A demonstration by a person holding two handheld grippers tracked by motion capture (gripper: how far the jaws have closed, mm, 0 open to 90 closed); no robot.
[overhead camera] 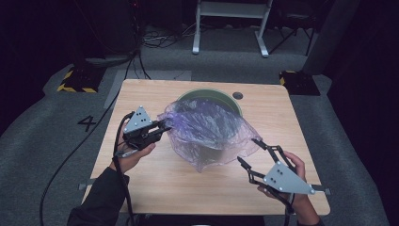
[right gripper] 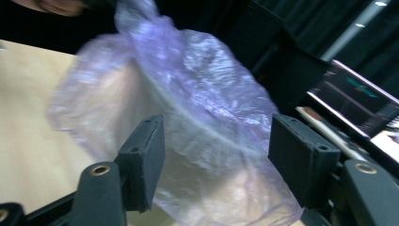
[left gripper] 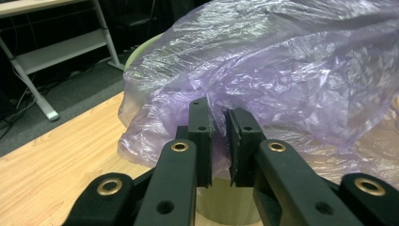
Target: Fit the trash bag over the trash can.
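Plastic bag: thin, translucent violet film, crinkled all over, glossy where the light catches its folds.

Bin: pale green rim, smooth, matt, plastic by the look of it; cream wall showing through the film in the left gripper view.

Worktop: light wood-grain surface, smooth, low sheen; a round dark grommet near the far edge.

Left gripper: black matt plastic links with brass-coloured rivets; jaws faced with dull, rubbery black pads.

Right gripper: same black matt build; grey matt three-cornered plate on top.

Floor: grey carpet, rough, matt.
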